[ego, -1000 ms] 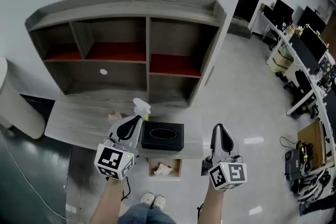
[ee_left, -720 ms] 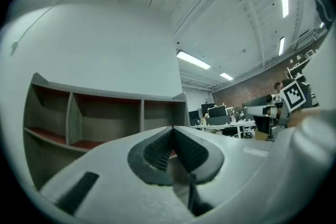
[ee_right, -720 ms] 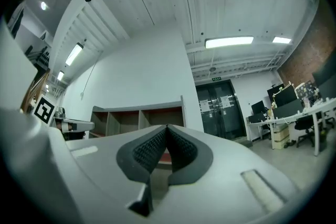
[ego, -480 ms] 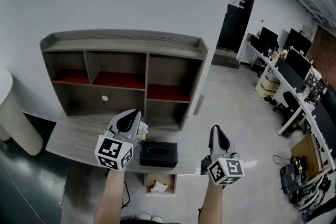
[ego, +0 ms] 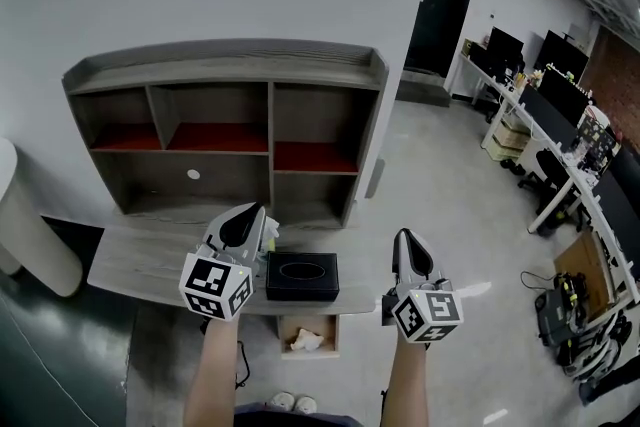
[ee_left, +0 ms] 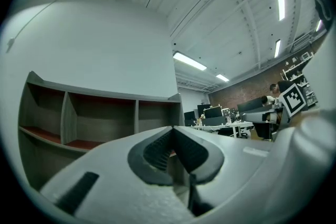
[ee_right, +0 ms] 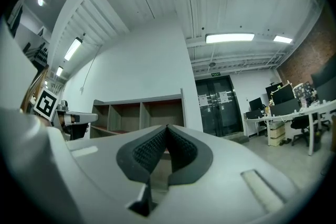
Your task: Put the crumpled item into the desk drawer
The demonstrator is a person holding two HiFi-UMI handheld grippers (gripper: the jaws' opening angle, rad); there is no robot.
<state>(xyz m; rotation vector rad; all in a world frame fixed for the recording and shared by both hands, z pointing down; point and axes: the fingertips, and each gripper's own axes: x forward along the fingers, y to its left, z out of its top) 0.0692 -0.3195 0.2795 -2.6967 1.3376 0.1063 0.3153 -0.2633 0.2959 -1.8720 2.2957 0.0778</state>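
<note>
In the head view a crumpled white item [ego: 307, 340] lies inside the open desk drawer [ego: 283, 336], which juts out under the front edge of the grey desk [ego: 140, 260]. My left gripper [ego: 241, 226] hangs over the desk just left of a black tissue box [ego: 302, 276], jaws shut and empty. My right gripper [ego: 407, 243] is held off the desk's right end over the floor, also shut and empty. In the left gripper view the left gripper [ee_left: 172, 131] points at the shelf unit with its pads together. The right gripper view shows the right gripper [ee_right: 167, 130] closed the same way.
A grey shelf unit [ego: 224, 75] with red-lined compartments stands at the back of the desk. A spray bottle [ego: 270, 232] peeks out beside the left gripper. A white rounded chair [ego: 25, 235] sits at far left. Office desks with monitors [ego: 555, 105] fill the right side.
The head view has risen and tilted up, showing more of the wall and room. Both grippers stay shut in roughly the same spots. The crumpled item stays in the open drawer.
</note>
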